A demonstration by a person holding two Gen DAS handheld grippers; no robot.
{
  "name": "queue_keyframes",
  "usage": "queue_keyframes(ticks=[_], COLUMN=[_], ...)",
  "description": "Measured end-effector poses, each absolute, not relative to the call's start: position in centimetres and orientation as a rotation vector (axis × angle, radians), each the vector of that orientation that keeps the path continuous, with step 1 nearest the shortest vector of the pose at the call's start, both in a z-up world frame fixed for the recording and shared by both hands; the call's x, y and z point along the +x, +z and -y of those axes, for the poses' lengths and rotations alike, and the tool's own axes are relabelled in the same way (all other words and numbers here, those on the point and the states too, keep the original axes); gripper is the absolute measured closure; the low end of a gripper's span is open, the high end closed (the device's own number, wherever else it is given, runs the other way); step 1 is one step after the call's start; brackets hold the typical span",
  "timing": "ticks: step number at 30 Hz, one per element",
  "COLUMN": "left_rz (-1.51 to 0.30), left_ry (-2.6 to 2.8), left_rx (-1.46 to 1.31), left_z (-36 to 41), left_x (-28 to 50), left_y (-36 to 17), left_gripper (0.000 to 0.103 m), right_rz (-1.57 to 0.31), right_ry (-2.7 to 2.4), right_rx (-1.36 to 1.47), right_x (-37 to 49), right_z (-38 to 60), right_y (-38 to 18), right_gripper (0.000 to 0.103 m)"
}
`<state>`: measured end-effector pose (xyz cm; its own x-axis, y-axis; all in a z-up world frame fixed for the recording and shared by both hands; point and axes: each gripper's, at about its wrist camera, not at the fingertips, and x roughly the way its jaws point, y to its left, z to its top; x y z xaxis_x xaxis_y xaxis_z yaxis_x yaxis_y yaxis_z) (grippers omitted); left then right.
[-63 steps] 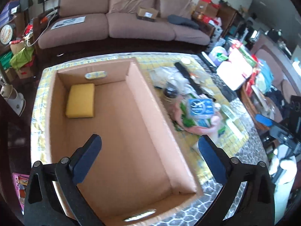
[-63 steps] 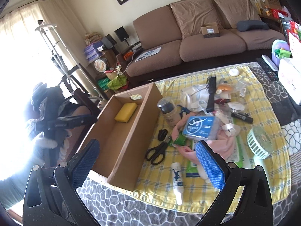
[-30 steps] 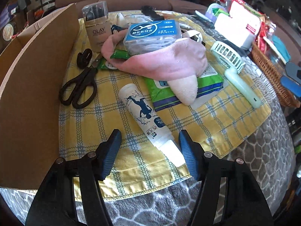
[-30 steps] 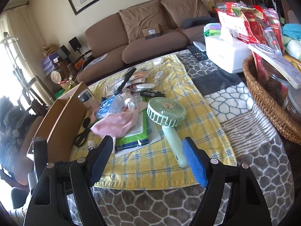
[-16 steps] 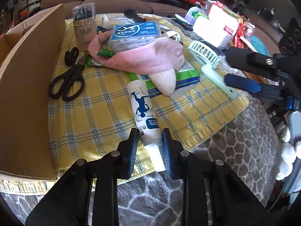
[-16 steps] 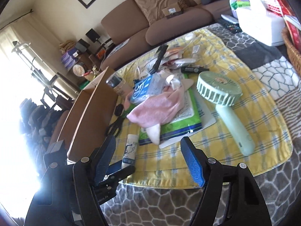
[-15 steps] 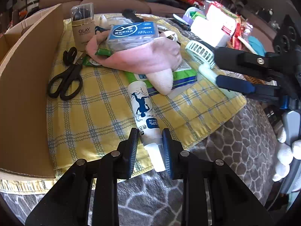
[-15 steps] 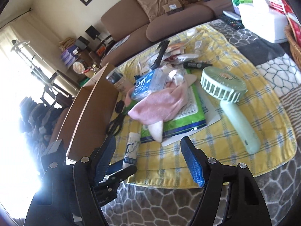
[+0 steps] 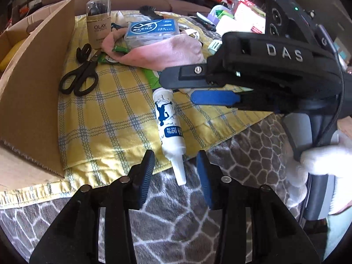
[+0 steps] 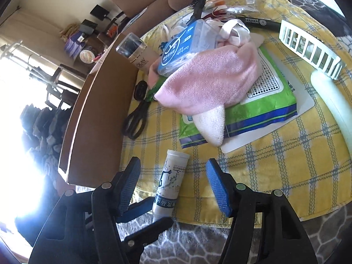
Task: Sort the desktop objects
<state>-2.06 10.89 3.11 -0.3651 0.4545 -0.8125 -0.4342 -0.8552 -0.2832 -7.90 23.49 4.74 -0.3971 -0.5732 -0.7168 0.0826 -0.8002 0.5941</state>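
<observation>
Far left there's the cardboard box (image 9: pixel 33 83), and you can just see something yellow (image 9: pixel 10 55) inside at its far end. Next to it on the yellow checked cloth (image 9: pixel 114 118): black scissors (image 9: pixel 79 77), then the white tube (image 9: pixel 168 123) lying with its nozzle poking past the cloth edge. The left hand-held gripper (image 9: pixel 175 176) is parted, pads either side of the nozzle, not touching. The right hand-held gripper (image 10: pixel 171 187) is spread wide over the tube body, holding nothing.
</observation>
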Motion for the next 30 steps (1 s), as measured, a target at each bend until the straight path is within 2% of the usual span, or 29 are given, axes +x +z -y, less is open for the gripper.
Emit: queue_keyframes(ticks=[5,8,10,11,12,17,25,27,30], left_rz=[-0.047,-0.018,-0.01,-0.017,-0.012,-0.016,0.102,0.142,0.145], left_ry=[2.263,2.267,2.266,2.264,2.257,2.224,2.217,2.221,2.237], left_rx=[-1.33,-1.35,-1.36,-1.371,-1.374,-1.382,-1.327,-1.32,-1.31], left_z=[-11.4,-11.7,-11.8,-11.8,-11.6,-11.1,-9.4,-9.1,-8.9], left_x=[-0.9,-1.5,-1.8,-1.9,-1.9,-1.3,-1.0,-1.4,-1.9], left_y=[3.2,3.2,3.1,3.0,3.0,3.0,4.9,5.7,6.2], left_gripper=[0.064,0.065,0.081,0.096,0.098,0.098,0.098,0.098,0.098], right_rz=[0.646,0.641,0.64,0.641,0.644,0.689,0.706,0.764,0.946], right_ry=[-2.239,-2.237,-2.237,-2.238,-2.24,-2.247,-2.209,-2.175,-2.075], right_rx=[1.411,1.418,1.423,1.423,1.424,1.411,1.422,1.424,1.414], right_x=[-7.8,-7.8,-7.7,-7.7,-7.7,-7.8,-7.7,-7.7,-7.3], right_z=[-23.1,-22.9,-22.9,-22.9,-23.0,-23.9,-23.3,-23.7,-24.7], right_y=[5.2,5.1,5.1,5.1,5.1,5.2,4.9,4.6,3.5], right_gripper=[0.035,0.035,0.035,0.035,0.035,0.035,0.035,0.035,0.034])
